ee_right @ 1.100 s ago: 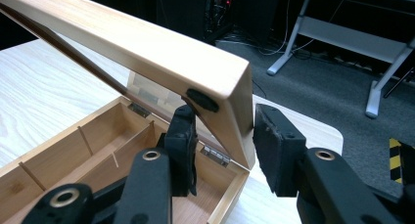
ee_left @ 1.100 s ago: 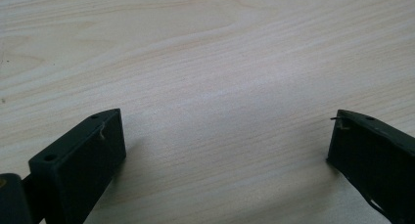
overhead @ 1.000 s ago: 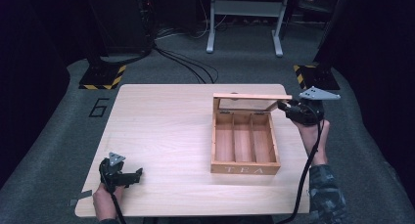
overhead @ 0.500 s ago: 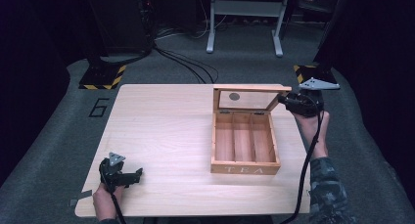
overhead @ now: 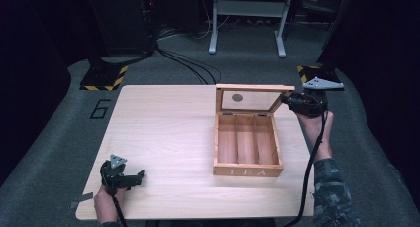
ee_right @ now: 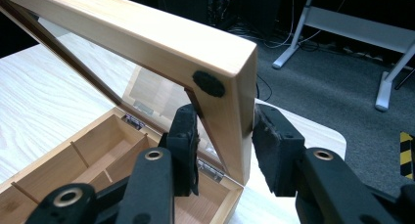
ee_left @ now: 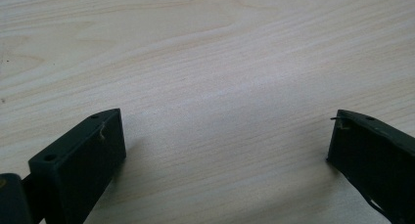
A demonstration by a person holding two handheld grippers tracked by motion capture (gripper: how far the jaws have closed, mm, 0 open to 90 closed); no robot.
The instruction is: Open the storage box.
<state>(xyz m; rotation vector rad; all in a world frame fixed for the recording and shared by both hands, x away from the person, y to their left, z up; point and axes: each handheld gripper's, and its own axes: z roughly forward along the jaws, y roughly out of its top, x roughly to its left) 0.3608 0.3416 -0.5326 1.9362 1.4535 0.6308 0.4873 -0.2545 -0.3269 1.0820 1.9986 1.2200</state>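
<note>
Wooden tea box (overhead: 248, 157) lid (ee_right: 147, 43) (upright) clamped by right hand-held gripper (ee_right: 222, 136).

One tabletop (overhead: 163, 133) carries one wooden box (overhead: 247, 171) at about 3 o'clock, with one lid (overhead: 250, 87) raised and three compartments inside. Two claws: one (overhead: 286, 99) at 2 o'clock, one (overhead: 140, 175) at 7 o'clock. Two hazard-striped floor plates (overhead: 104, 78) lie beyond, at 11 and 1 o'clock.
</note>
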